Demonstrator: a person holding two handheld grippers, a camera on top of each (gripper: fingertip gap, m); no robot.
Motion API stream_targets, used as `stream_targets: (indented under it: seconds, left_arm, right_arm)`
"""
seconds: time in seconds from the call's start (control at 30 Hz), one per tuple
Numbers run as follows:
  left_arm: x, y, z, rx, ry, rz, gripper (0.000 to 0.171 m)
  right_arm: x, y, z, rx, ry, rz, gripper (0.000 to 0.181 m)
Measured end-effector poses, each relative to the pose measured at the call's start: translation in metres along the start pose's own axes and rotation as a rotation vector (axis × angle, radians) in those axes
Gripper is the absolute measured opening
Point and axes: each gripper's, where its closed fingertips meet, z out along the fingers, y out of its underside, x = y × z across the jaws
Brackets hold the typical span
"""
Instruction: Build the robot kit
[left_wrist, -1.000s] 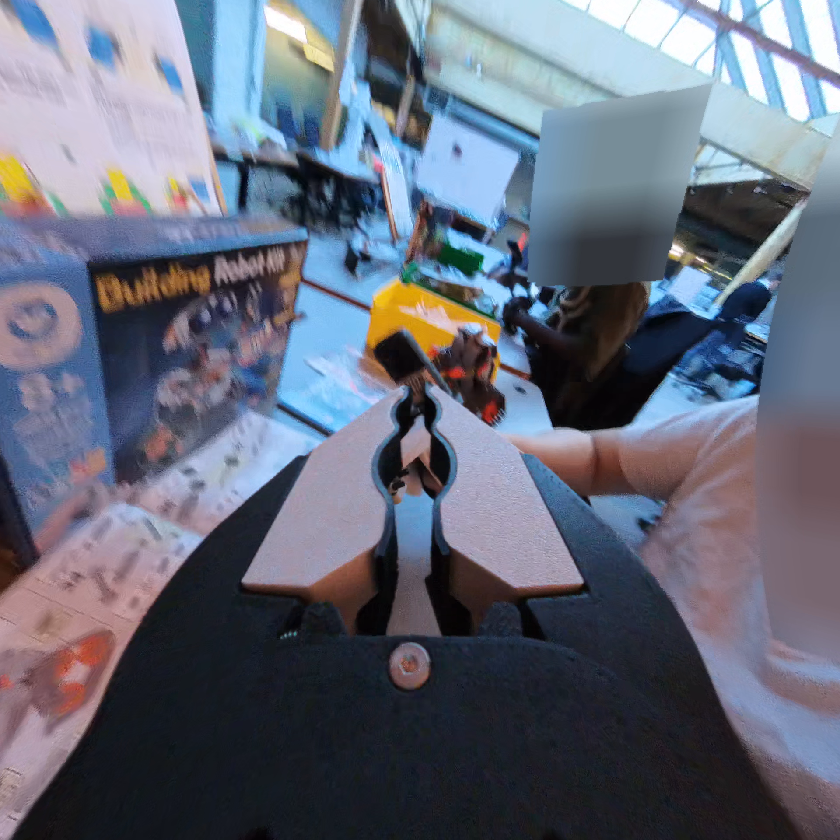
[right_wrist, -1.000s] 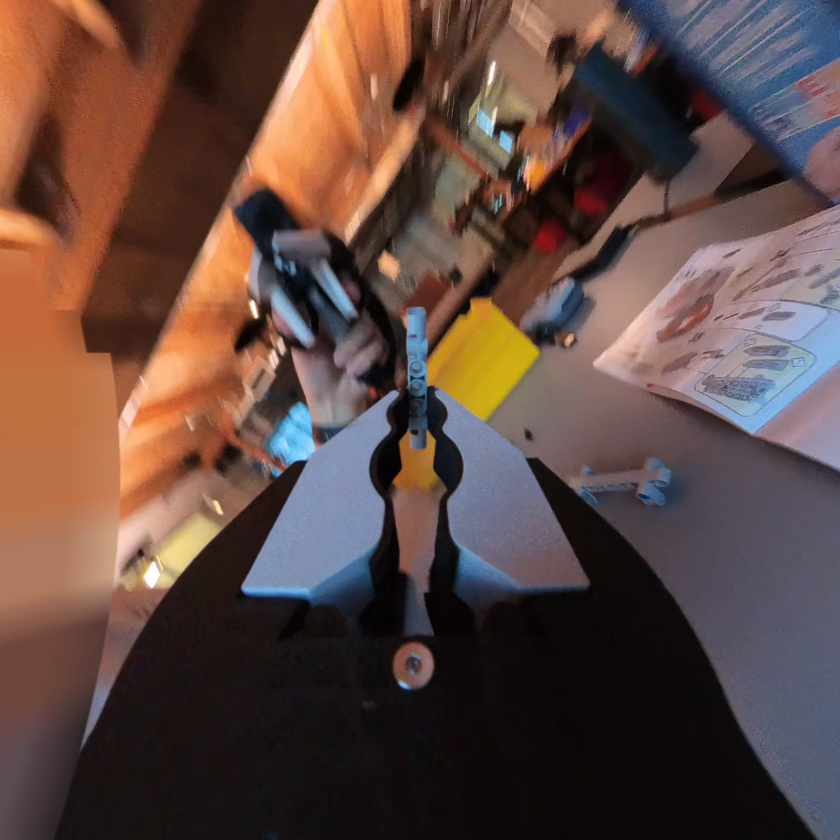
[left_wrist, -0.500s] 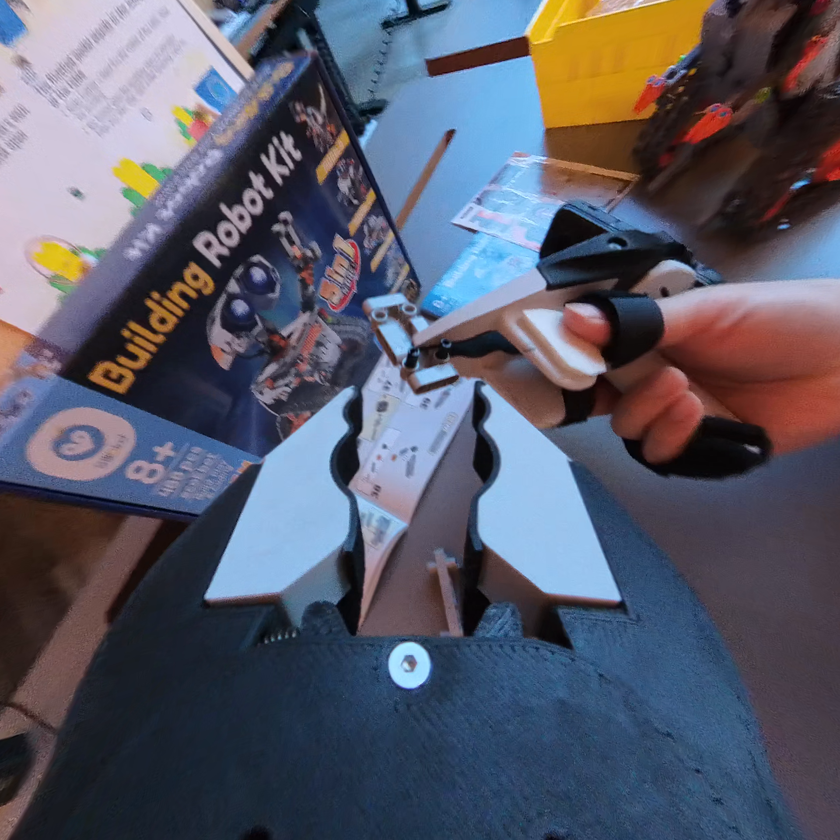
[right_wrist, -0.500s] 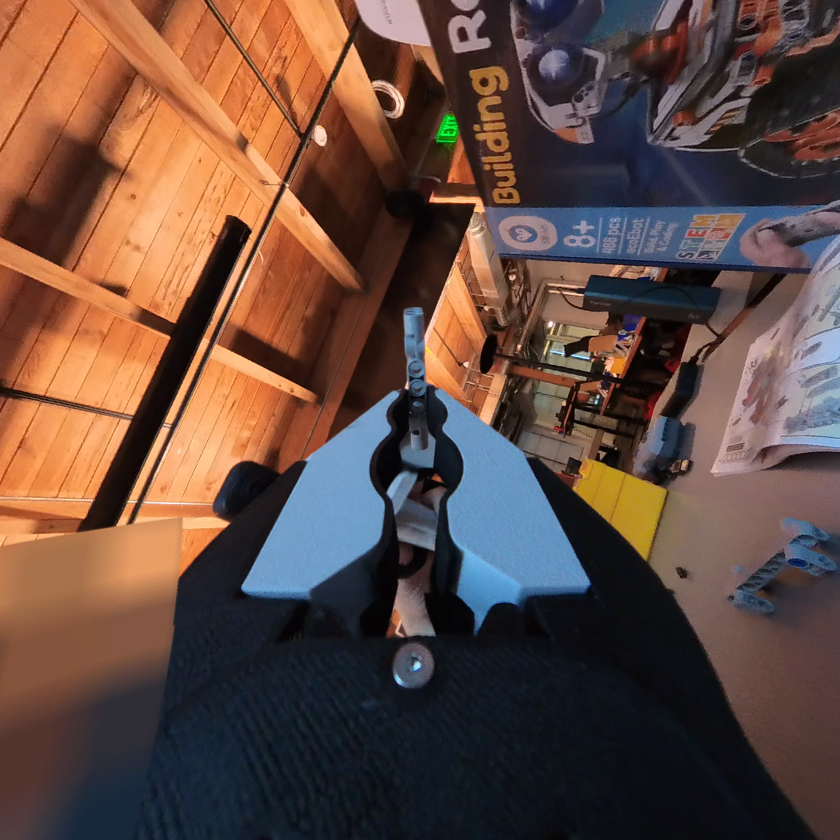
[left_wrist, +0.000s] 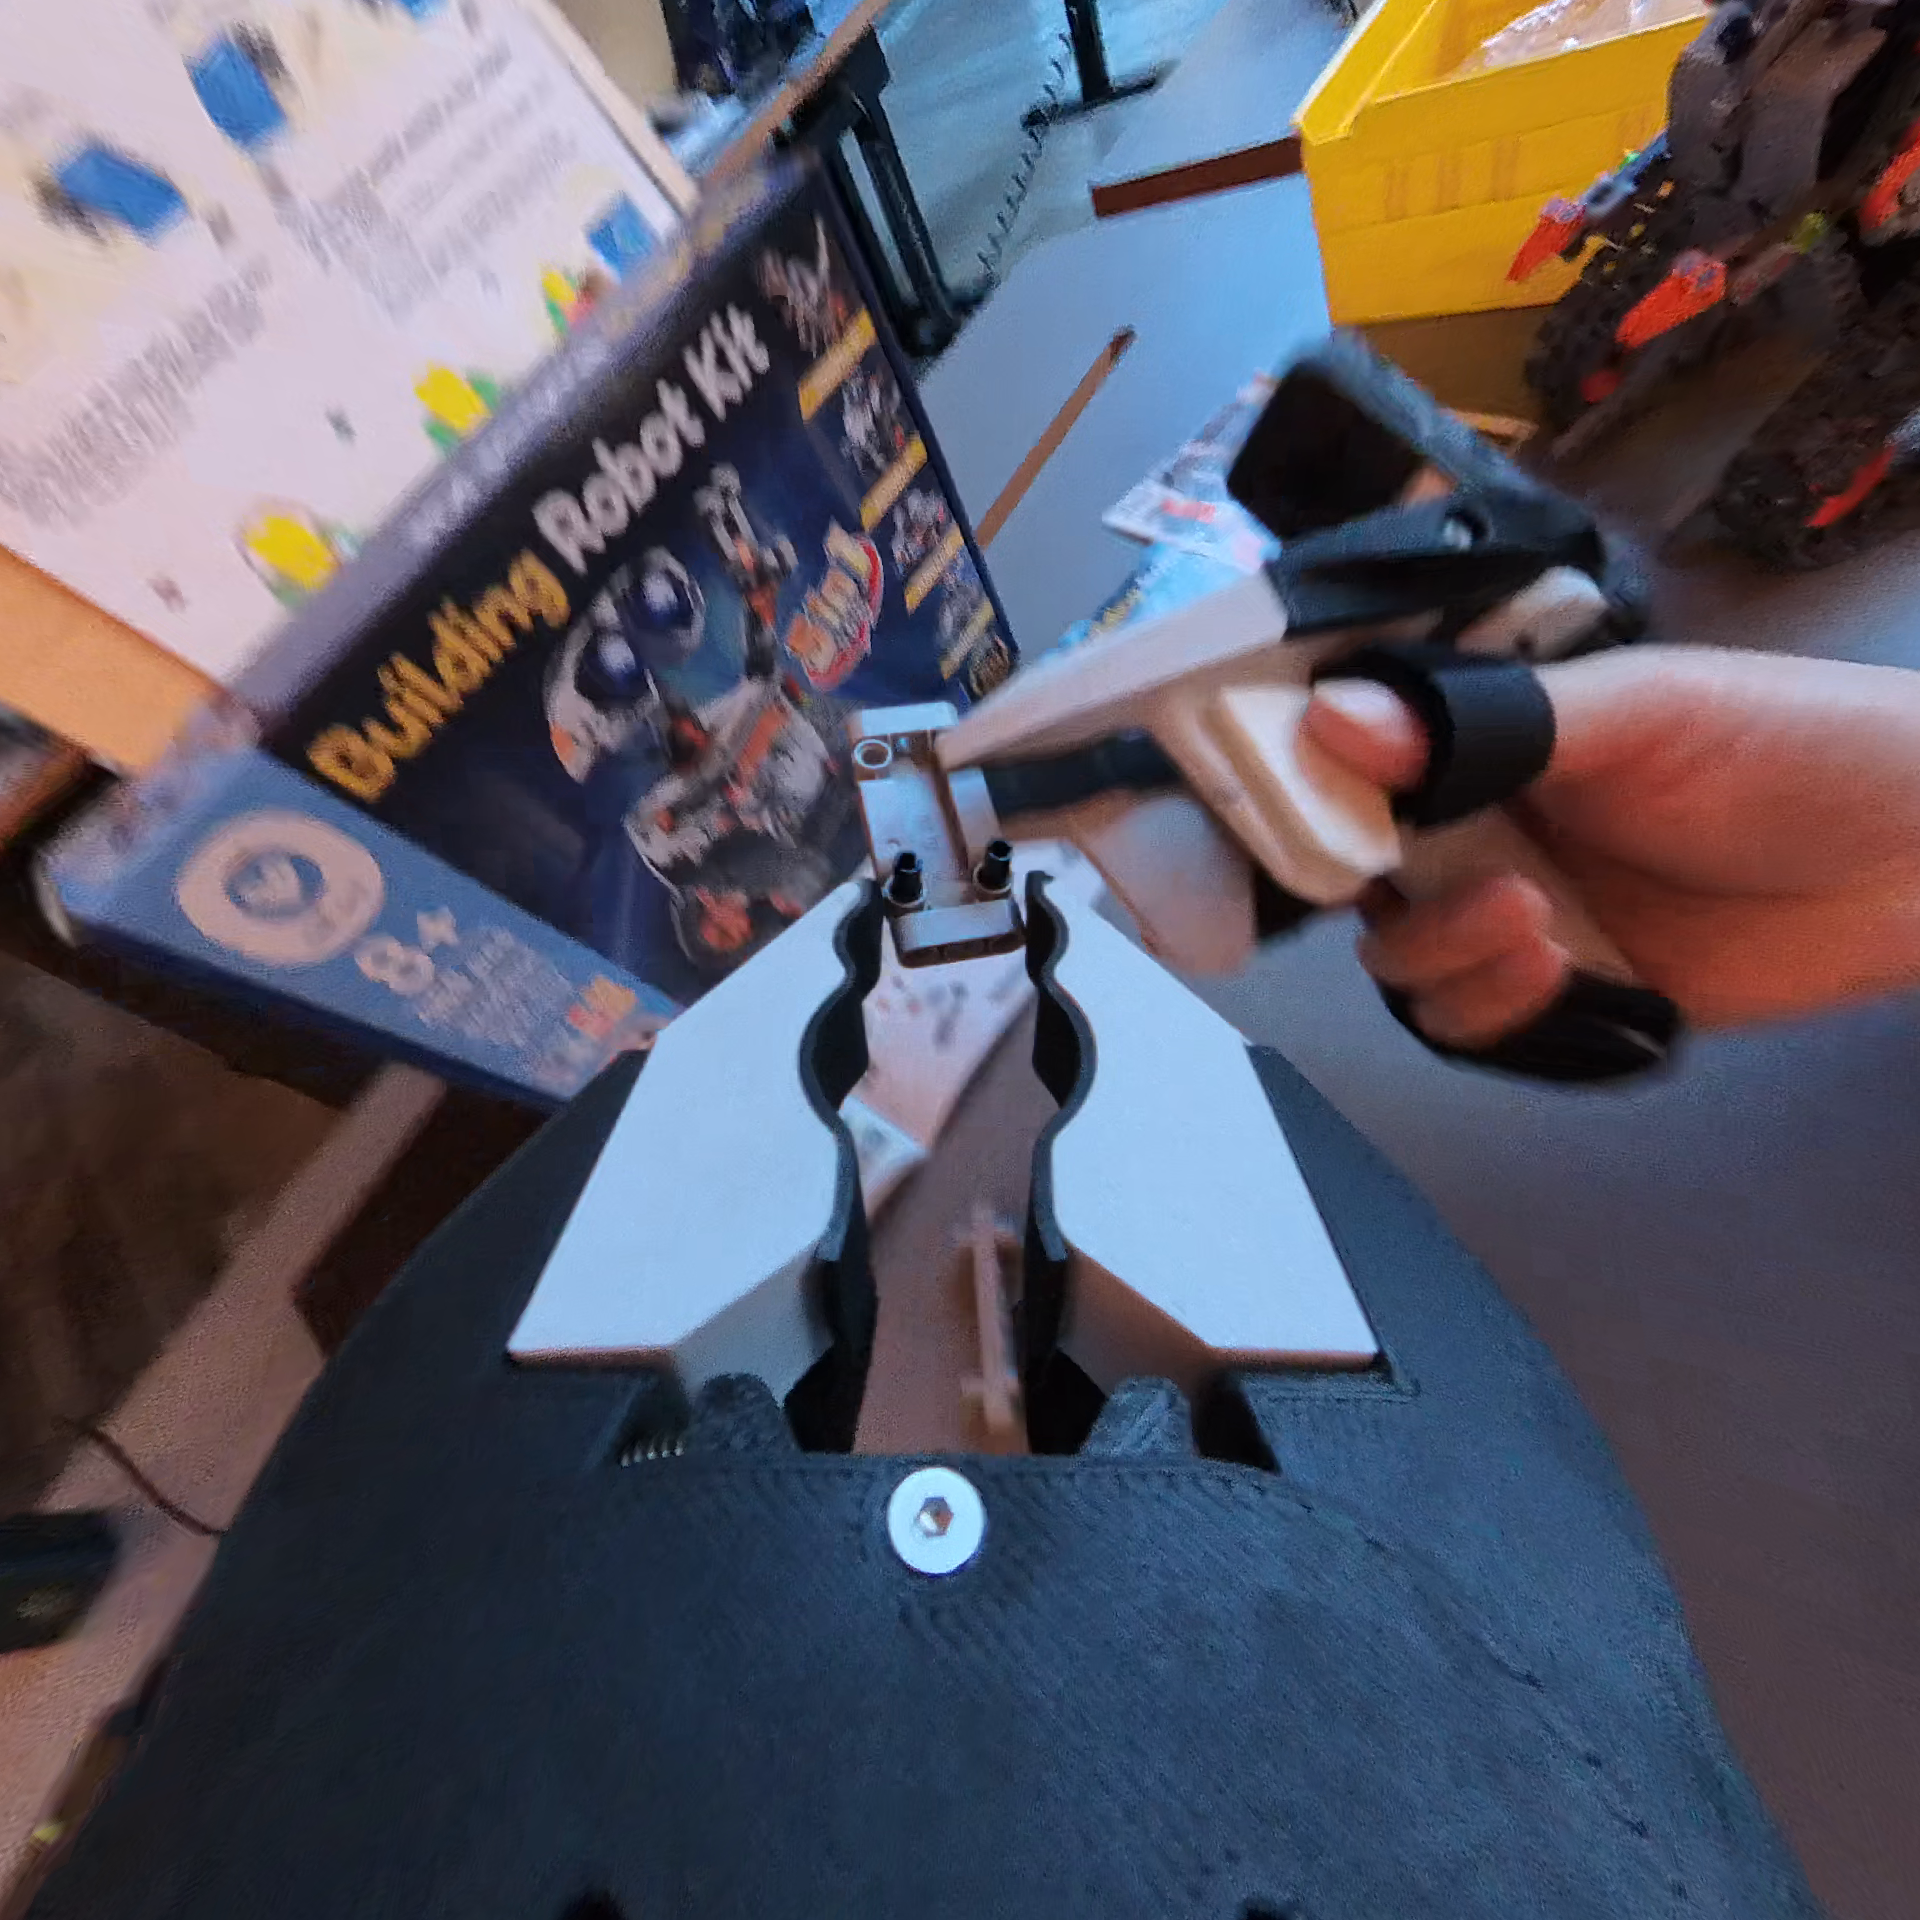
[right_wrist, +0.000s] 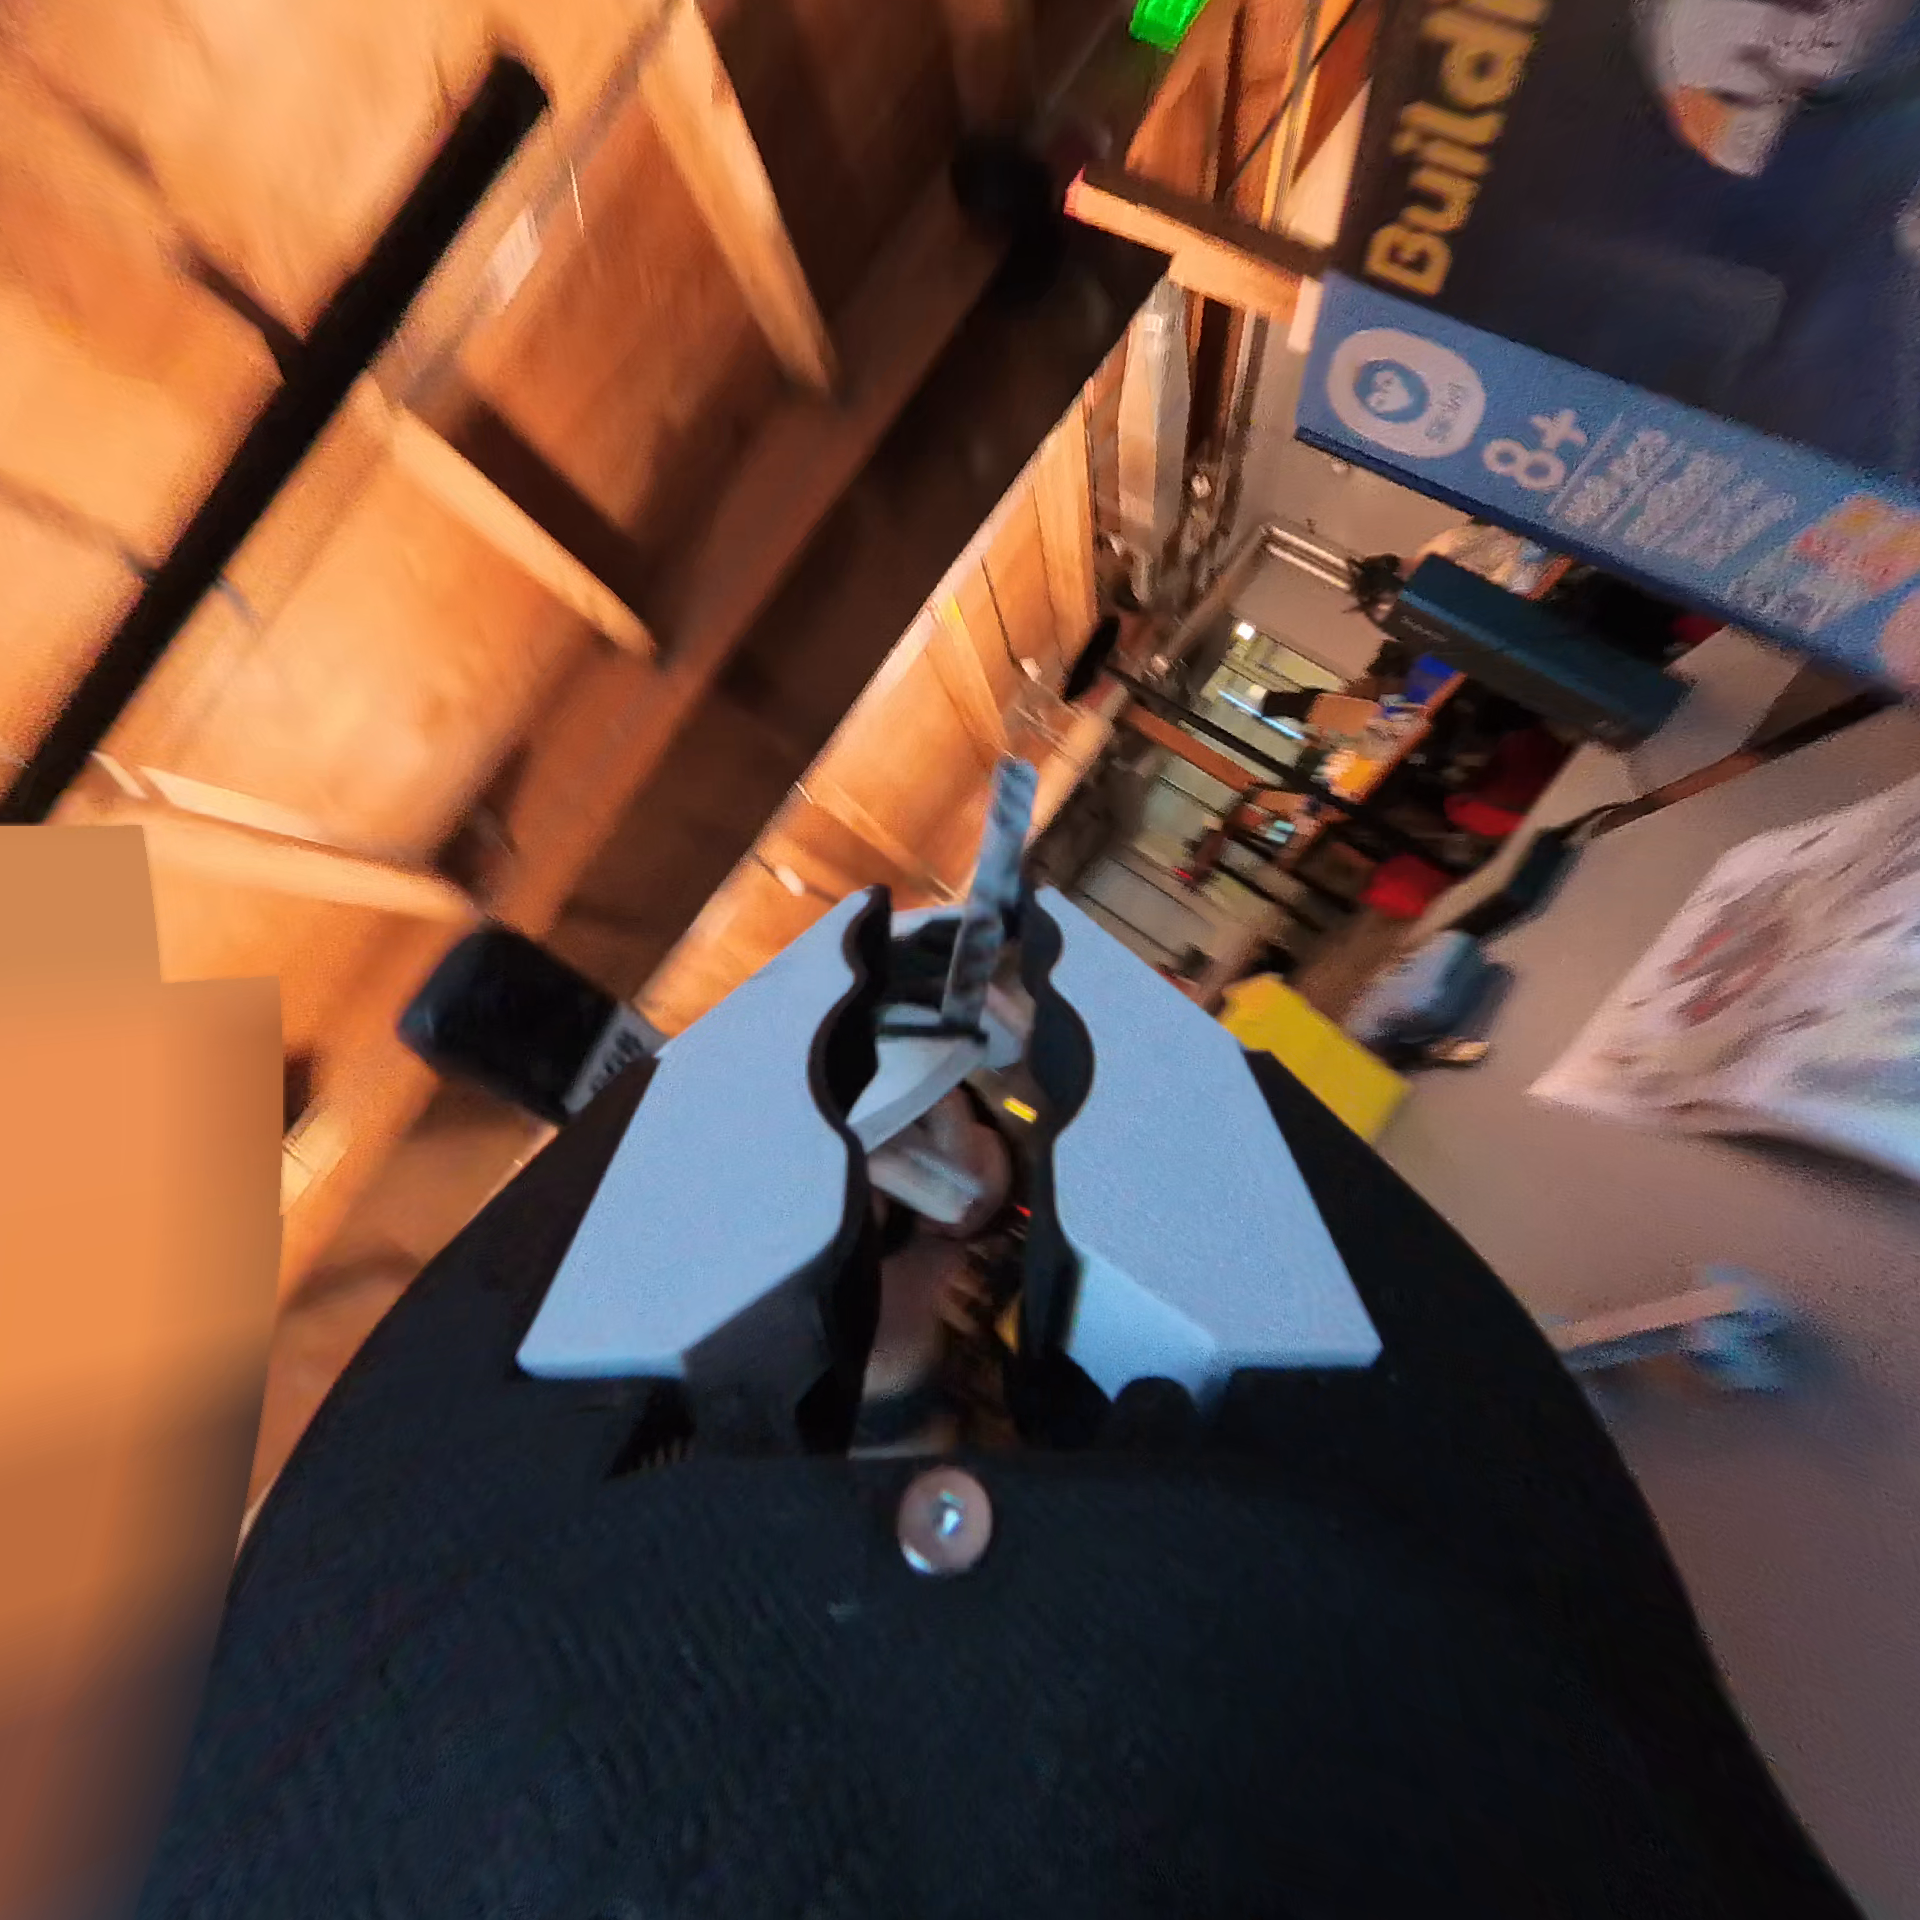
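Left claw (left_wrist: 945, 899) is narrowed onto the lower bar of a small grey frame piece (left_wrist: 930, 831) w/ two black pins. Both tips seem to touch it, so it looks grasped. The piece is up in the air, above the bench (left_wrist: 1558, 1299), at the left claw's tips.

Right claw (right_wrist: 956, 914), held by a hand (left_wrist: 1662, 831), has its jaws apart. The piece's upper end stands edge-on between them, close to one finger and prob. not pinched.

Handling, as a guess: hard plastic, very light and stiff, smooth enough to twist in a grip (the pins could pop out if knocked). Best hold is across a flat bar, clear of the pins.

The bench is grey-brown and smooth. On it are an open booklet (left_wrist: 935, 1049), a loose beam (left_wrist: 987, 1320) below the left claw, a dark kit box (left_wrist: 623, 665), a yellow bin (left_wrist: 1455, 177) and a black-and-orange model (left_wrist: 1766, 343). The room has a timber wall (right_wrist: 416, 416) and more benches farther off, all blurred.
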Motion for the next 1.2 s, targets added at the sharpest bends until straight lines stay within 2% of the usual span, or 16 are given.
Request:
stream_targets:
  seconds: [0.07,0.17,0.2,0.27,0.33,0.4,0.53,0.6,0.67,0.77,0.9,1.0,1.1,1.2]
  left_arm:
    - [0.007,0.023,-0.018,0.000,0.110,-0.090,0.025]
    - [0.025,0.052,-0.042,0.069,0.324,-0.233,0.024]
    - [0.038,0.058,-0.049,0.090,0.429,-0.268,0.024]
    - [0.051,0.065,-0.058,0.153,0.538,-0.310,0.024]
    - [0.054,0.076,-0.056,0.161,0.576,-0.307,0.024]
    - [0.059,0.089,-0.051,0.131,0.625,-0.294,0.024]
    - [0.066,0.103,-0.038,0.140,0.682,-0.282,0.024]
    - [0.065,0.102,-0.035,0.165,0.692,-0.304,0.024]
    - [0.064,0.106,-0.034,0.165,0.685,-0.309,0.024]
    - [0.063,0.111,-0.031,0.202,0.659,-0.346,0.024]
    - [0.054,0.106,-0.025,0.301,0.651,-0.497,0.022]
    - [0.053,0.107,-0.024,0.304,0.670,-0.531,0.023]
    - [0.055,0.110,-0.023,0.284,0.676,-0.538,0.032]
    - [0.054,0.112,-0.022,0.269,0.649,-0.535,0.029]
  right_arm:
    - [0.002,0.011,0.002,-0.145,0.026,-0.285,0.038]
    - [0.010,0.043,-0.007,-0.492,0.042,-0.804,0.050]
    - [0.011,0.055,-0.014,-0.584,0.021,-0.924,0.054]
    - [0.018,0.078,-0.030,-0.716,0.005,-1.041,0.059]
    - [0.024,0.100,-0.044,-0.797,-0.028,-1.033,0.058]
    - [0.029,0.111,-0.048,-0.810,-0.046,-0.988,0.055]
    - [0.051,0.112,-0.043,-0.831,-0.007,-0.909,0.045]
    - [0.061,0.117,-0.045,-0.879,-0.024,-0.879,0.030]
    - [0.067,0.121,-0.047,-0.909,-0.041,-0.824,0.028]
    - [0.070,0.121,-0.047,-0.932,-0.044,-0.772,0.028]
    - [0.070,0.111,-0.044,-0.866,-0.018,-0.762,0.026]
    - [0.072,0.111,-0.045,-0.866,0.010,-0.770,0.026]
    - [0.076,0.111,-0.047,-0.875,0.046,-0.743,0.026]
    - [0.076,0.110,-0.047,-0.872,0.048,-0.708,0.026]
